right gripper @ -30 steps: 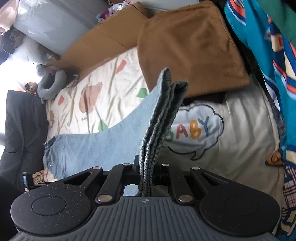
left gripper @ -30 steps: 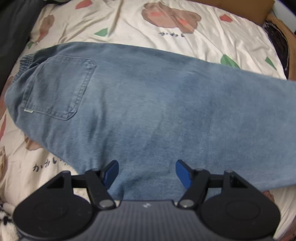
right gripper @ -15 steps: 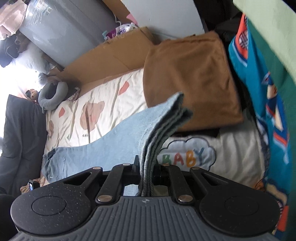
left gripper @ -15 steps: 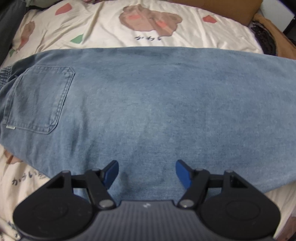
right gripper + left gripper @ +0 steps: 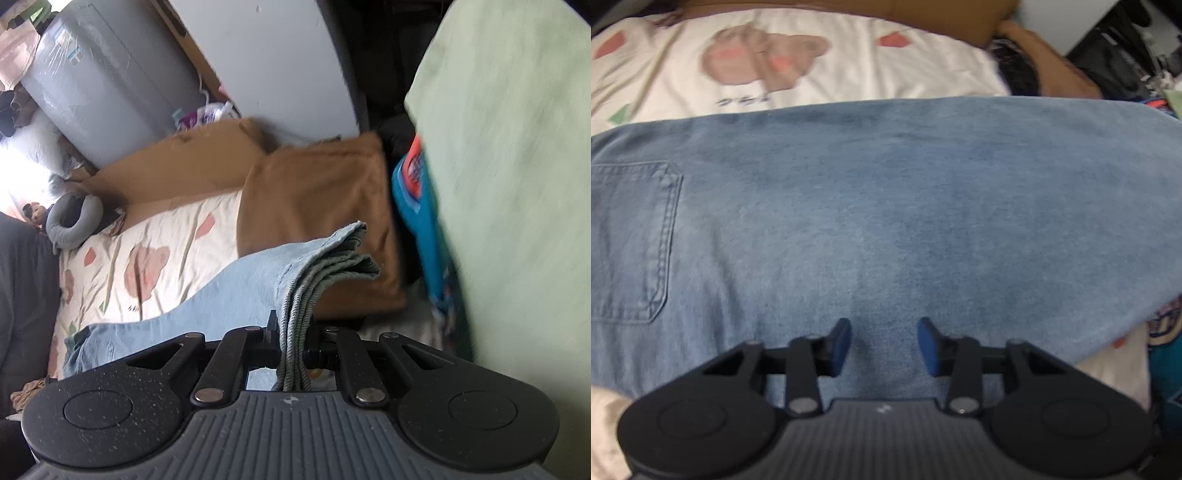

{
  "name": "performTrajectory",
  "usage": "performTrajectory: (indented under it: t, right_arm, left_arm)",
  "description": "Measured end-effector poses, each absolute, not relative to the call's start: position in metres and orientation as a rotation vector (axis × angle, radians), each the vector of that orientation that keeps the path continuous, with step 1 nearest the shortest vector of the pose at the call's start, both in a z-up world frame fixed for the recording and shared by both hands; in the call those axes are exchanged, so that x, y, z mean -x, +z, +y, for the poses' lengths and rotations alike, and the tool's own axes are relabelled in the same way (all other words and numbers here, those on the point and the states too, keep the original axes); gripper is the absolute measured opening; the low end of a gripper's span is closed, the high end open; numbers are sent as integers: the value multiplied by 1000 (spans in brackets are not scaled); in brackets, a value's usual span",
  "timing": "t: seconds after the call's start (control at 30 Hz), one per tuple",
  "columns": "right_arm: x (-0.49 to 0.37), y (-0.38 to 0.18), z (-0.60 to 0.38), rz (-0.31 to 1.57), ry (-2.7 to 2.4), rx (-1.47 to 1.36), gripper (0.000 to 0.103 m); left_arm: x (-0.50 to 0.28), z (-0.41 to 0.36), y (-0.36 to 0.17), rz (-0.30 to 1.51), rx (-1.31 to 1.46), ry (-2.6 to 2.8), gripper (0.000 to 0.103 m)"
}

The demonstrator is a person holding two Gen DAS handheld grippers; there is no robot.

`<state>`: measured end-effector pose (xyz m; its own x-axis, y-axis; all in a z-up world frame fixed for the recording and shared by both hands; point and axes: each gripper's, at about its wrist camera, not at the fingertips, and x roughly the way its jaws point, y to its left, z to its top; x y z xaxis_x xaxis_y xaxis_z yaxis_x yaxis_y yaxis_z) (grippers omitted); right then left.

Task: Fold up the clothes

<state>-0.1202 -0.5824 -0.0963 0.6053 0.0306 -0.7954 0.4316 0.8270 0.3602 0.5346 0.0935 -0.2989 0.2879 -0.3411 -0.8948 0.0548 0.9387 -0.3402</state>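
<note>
Light blue jeans [image 5: 886, 203] lie flat across the bed, with a back pocket [image 5: 631, 240] at the left edge of the left wrist view. My left gripper [image 5: 884, 345] hovers low over the near edge of the jeans. Its jaws are closing, and the denim lies under the blue pads [image 5: 840, 345] without being pinched. My right gripper [image 5: 295, 332] is shut on the stacked leg ends [image 5: 347, 251] of the jeans and holds them up off the bed. The rest of the jeans [image 5: 240, 291] trails down to the left.
The cream bedsheet [image 5: 768, 62] has bear prints. A folded brown cloth [image 5: 317, 206] and cardboard [image 5: 177, 173] sit at the far end. At the right are a teal garment [image 5: 421, 221] and a pale green cloth [image 5: 509, 184]. A grey neck pillow [image 5: 74, 218] lies at the far left.
The left gripper slid right along the jeans, so the pocket moved to the left edge, and its jaws narrowed. The right gripper rose with the leg ends, which now lean to the right.
</note>
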Motion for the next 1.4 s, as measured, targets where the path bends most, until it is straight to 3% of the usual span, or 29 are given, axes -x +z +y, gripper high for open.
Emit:
performTrajectory:
  t: [0.07, 0.33, 0.7, 1.13, 1.4]
  right_arm:
    - [118, -86, -587, 900, -256, -547, 8]
    - [102, -70, -581, 929, -272, -497, 9]
    - [85, -60, -545, 947, -232, -413, 9]
    - [76, -66, -529, 962, -240, -400, 9]
    - [77, -59, -527, 948, -231, -396, 9]
  left_arm:
    - [-537, 88, -299, 1244, 295, -321, 15]
    - [-549, 68, -316, 1240, 313, -494, 7]
    - [-540, 76, -367, 1310, 375, -480, 2]
    - [-503, 99, -387, 1434, 341, -552, 0]
    - [-507, 131, -386, 1388, 394, -517, 1]
